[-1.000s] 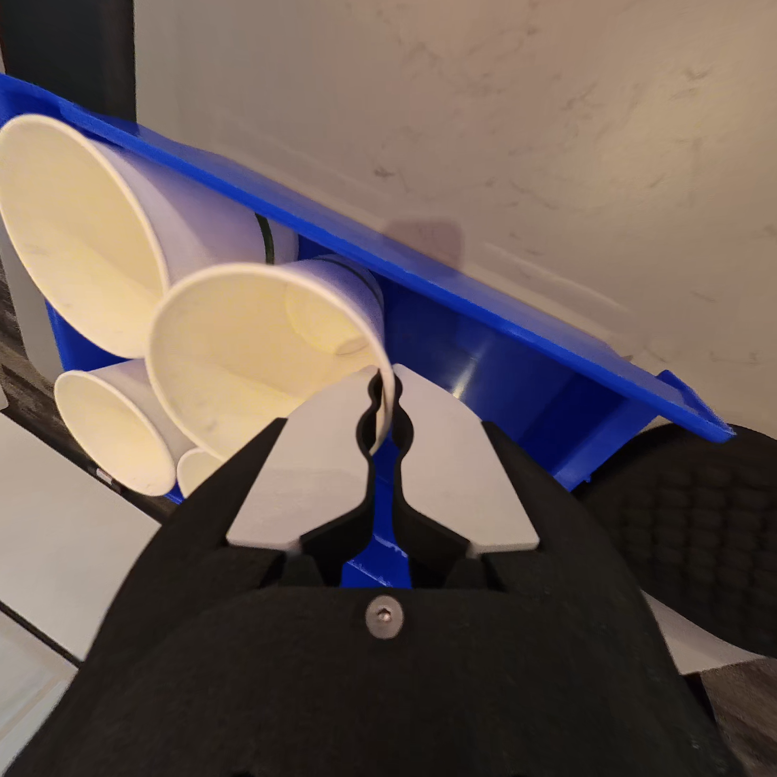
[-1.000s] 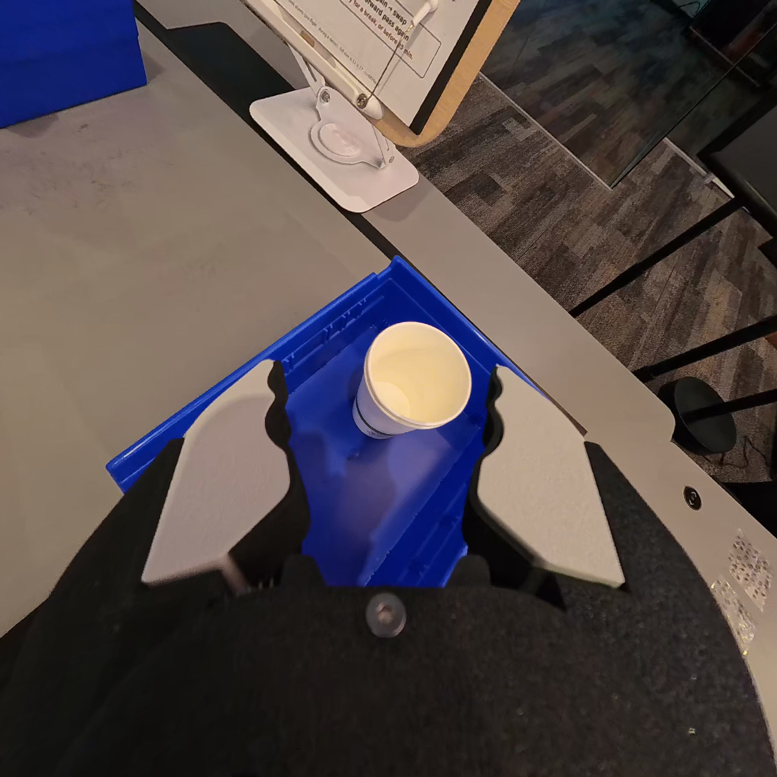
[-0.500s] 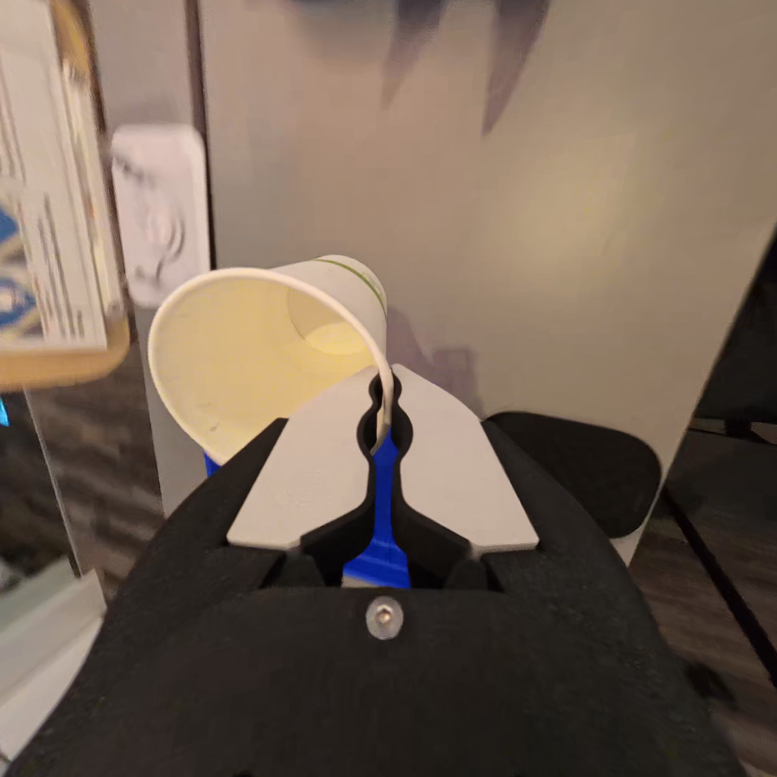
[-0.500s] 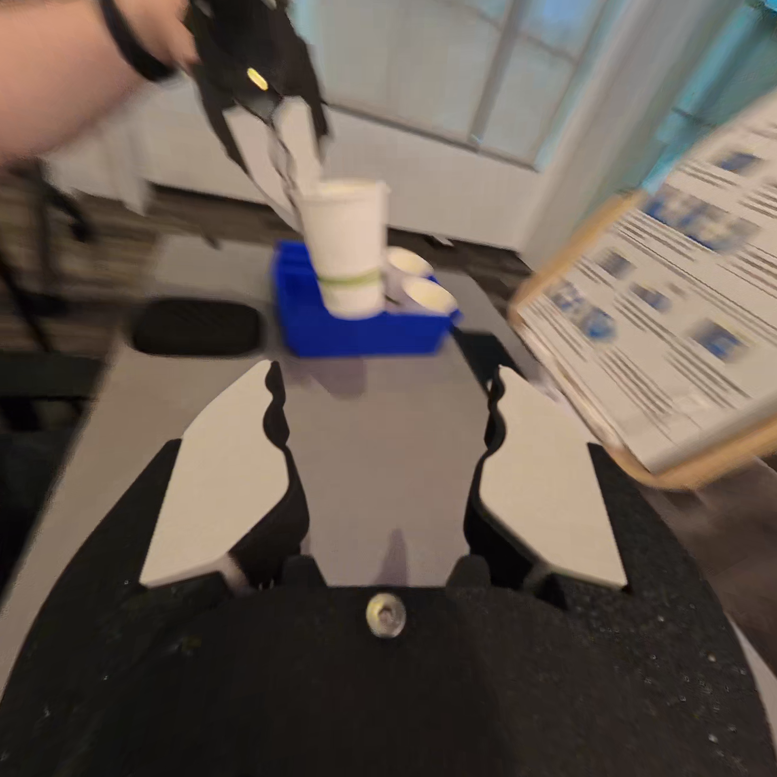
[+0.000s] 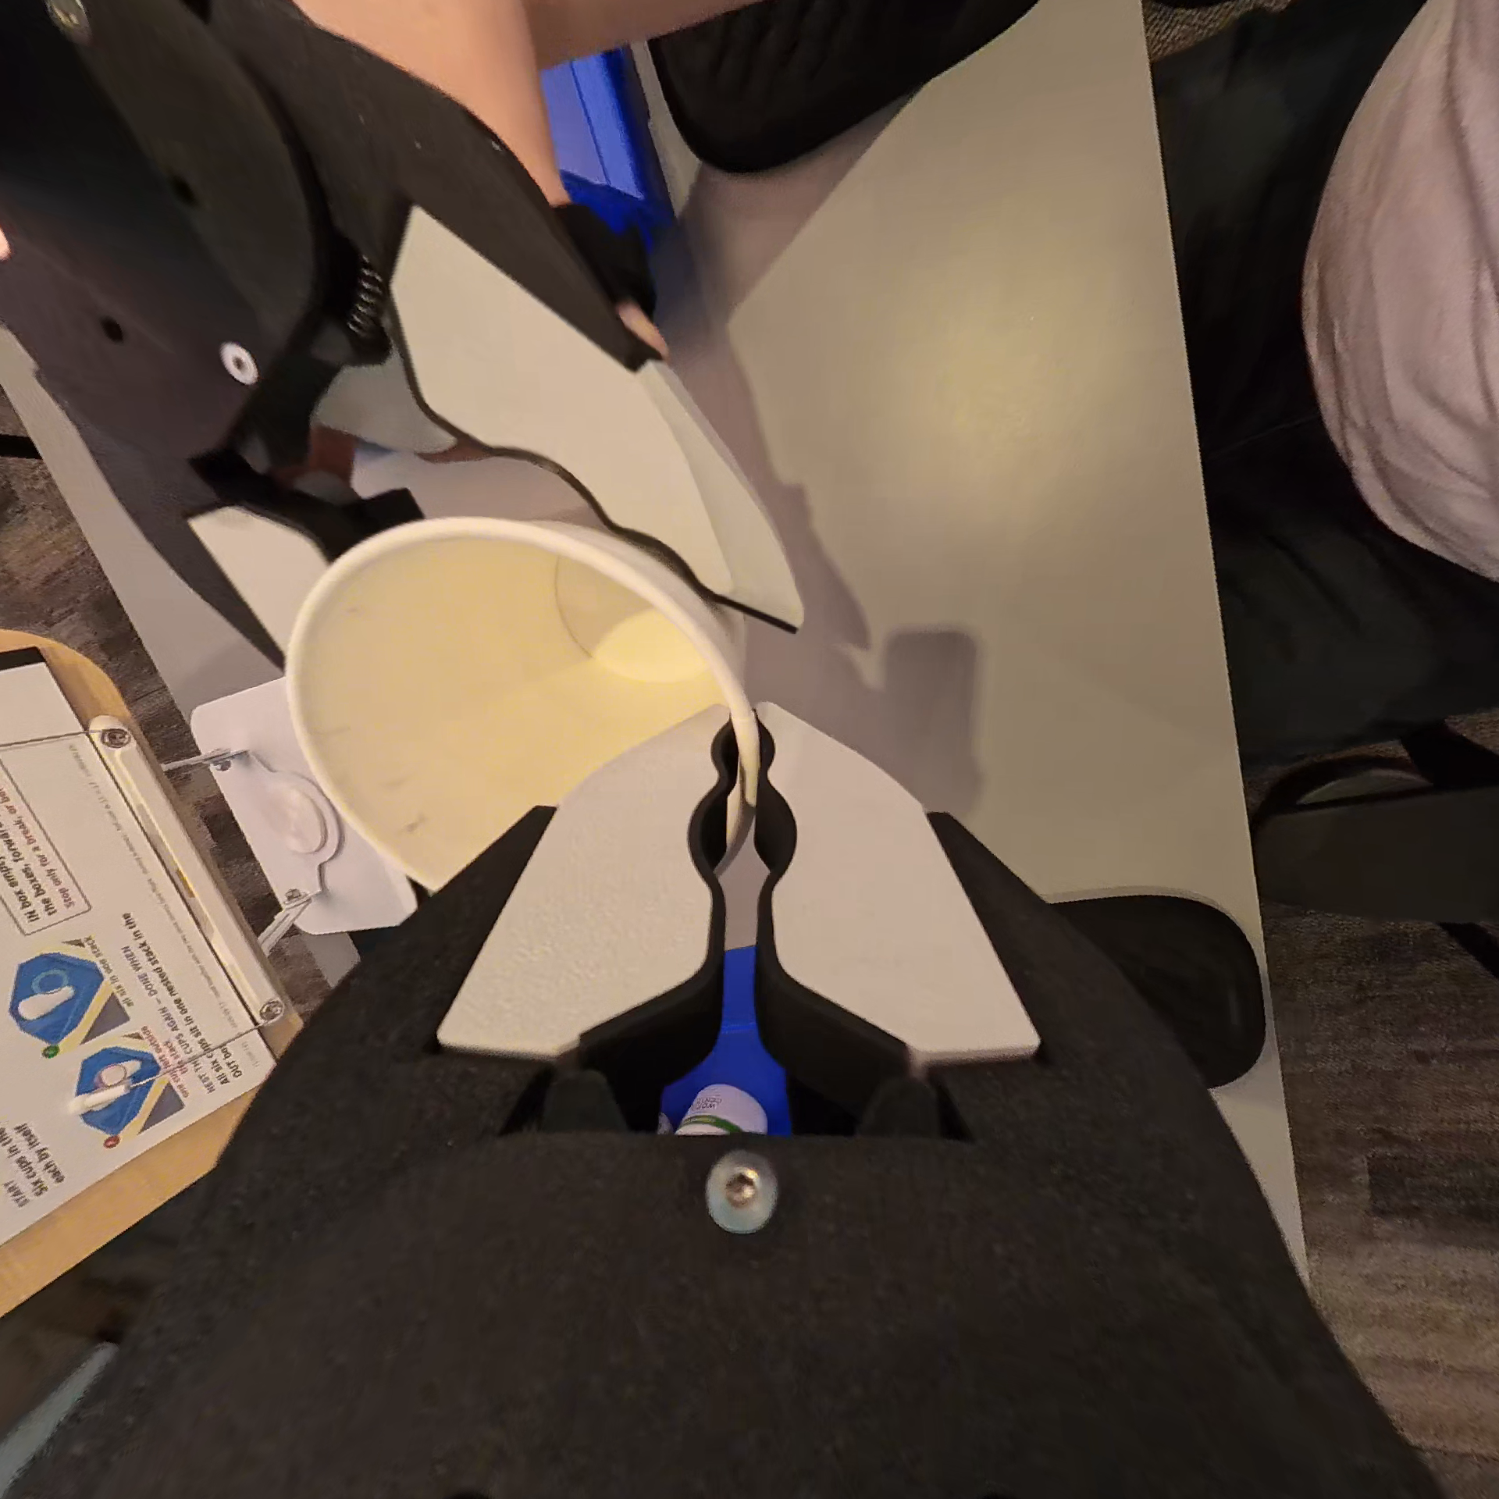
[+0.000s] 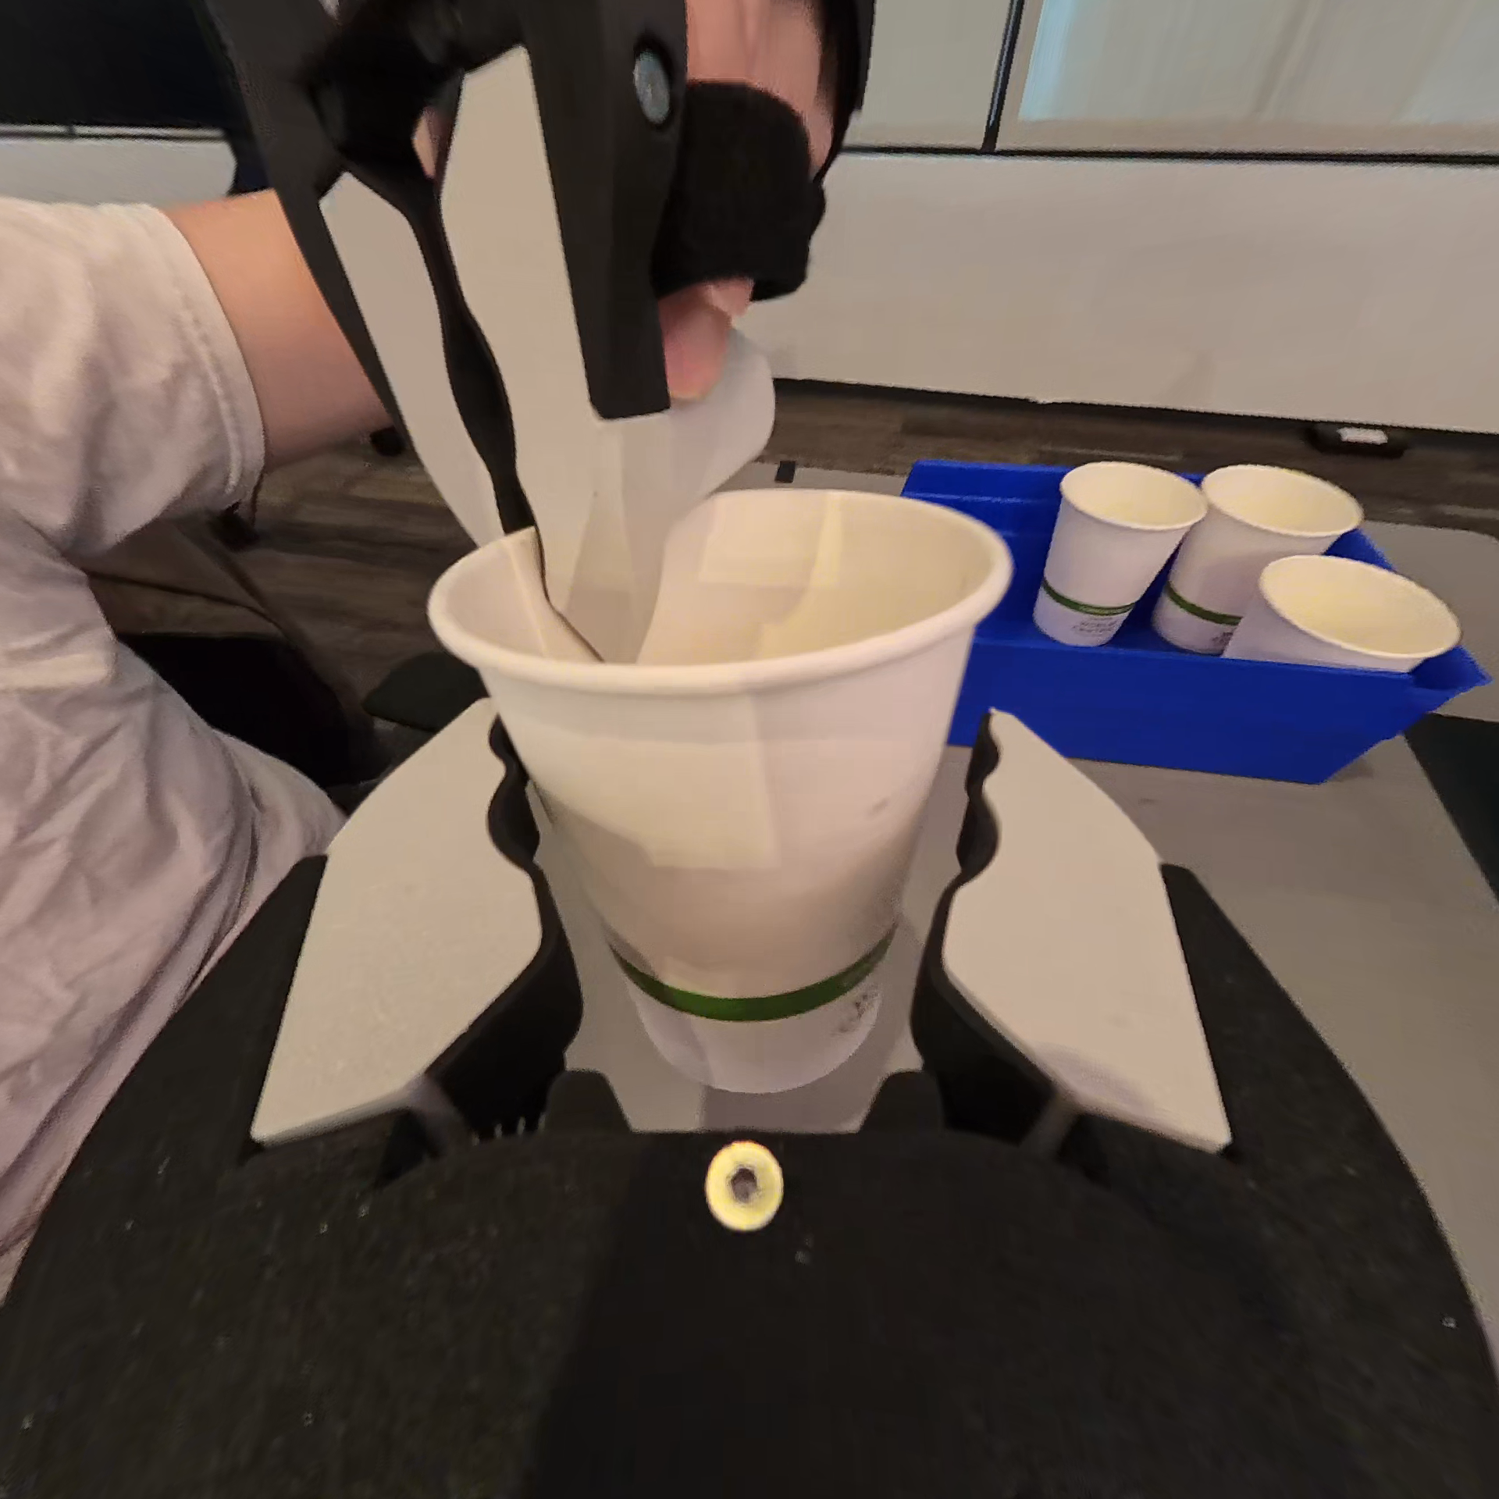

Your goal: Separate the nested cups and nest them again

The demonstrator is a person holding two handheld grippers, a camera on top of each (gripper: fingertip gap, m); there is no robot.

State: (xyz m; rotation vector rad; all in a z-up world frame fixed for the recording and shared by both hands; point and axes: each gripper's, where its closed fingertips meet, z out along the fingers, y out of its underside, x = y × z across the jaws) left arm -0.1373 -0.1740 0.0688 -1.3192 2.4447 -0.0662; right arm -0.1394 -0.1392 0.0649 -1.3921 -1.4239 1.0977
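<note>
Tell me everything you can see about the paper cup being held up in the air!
The cup is white paper with a rolled rim, a creamy empty inside and a green band near its base. It hangs upright above the grey table, touching nothing below. The left tool pinches its rim wall, one finger inside and one outside. The right tool is open around its lower body, its fingers close on both sides but not clearly touching.
</note>
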